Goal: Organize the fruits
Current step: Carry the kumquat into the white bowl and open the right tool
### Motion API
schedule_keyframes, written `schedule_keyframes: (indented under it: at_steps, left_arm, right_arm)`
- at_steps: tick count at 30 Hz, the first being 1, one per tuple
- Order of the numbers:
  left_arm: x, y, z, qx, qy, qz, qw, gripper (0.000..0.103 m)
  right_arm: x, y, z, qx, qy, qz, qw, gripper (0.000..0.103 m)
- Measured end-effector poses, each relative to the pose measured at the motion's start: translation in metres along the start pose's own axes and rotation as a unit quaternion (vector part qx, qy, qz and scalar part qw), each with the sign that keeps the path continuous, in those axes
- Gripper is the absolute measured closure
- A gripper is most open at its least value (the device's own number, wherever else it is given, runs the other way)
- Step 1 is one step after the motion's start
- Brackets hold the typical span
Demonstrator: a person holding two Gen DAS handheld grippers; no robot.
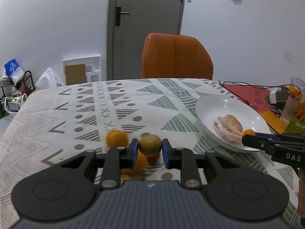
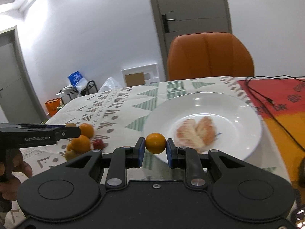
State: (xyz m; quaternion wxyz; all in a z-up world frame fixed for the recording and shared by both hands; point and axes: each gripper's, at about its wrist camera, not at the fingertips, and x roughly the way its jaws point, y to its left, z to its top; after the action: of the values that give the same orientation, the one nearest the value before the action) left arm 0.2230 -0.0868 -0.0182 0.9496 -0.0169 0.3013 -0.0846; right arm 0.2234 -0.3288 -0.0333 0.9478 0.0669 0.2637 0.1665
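My left gripper [image 1: 150,147] is shut on a green-brown kiwi [image 1: 149,145], held just above a small pile of oranges [image 1: 116,138] on the patterned tablecloth. My right gripper [image 2: 155,147] is shut on a small orange fruit [image 2: 155,143] at the near left rim of the white plate [image 2: 244,112]. Peeled pomelo segments [image 2: 196,131] lie in the plate. In the right wrist view the left gripper [image 2: 75,130] comes in from the left over the oranges [image 2: 82,143] and a small red fruit [image 2: 98,143]. The plate [image 1: 213,105] and pomelo [image 1: 227,126] also show in the left wrist view.
An orange chair [image 1: 176,57] stands at the table's far edge. A red mat [image 2: 282,103] with a black cable [image 2: 266,99] lies right of the plate. Snack bags and a white charger [image 1: 276,95] sit at the far right. A person's hand [image 2: 11,169] holds the left gripper.
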Motion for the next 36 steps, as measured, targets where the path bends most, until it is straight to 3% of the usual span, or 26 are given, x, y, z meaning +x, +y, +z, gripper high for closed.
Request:
schedule_keyframes:
  at_steps: [24,27,36]
  left_arm:
    - [0.016,-0.064,0.017,0.050,-0.008,-0.028,0.9983,0.078]
    - [0.019,-0.070,0.018,0.055,-0.006,-0.031,0.9980,0.078]
    - [0.030,-0.087,0.022,0.071,-0.003,-0.042,0.9966,0.078]
  right_arm:
    - [-0.015,-0.060,-0.008,0.039,-0.016,-0.039,0.998,0.081]
    - [-0.015,-0.064,-0.007,0.041,-0.018,-0.045,0.998,0.075]
    - [-0.023,-0.069,-0.008,0.046,-0.022,-0.044,0.998,0.075]
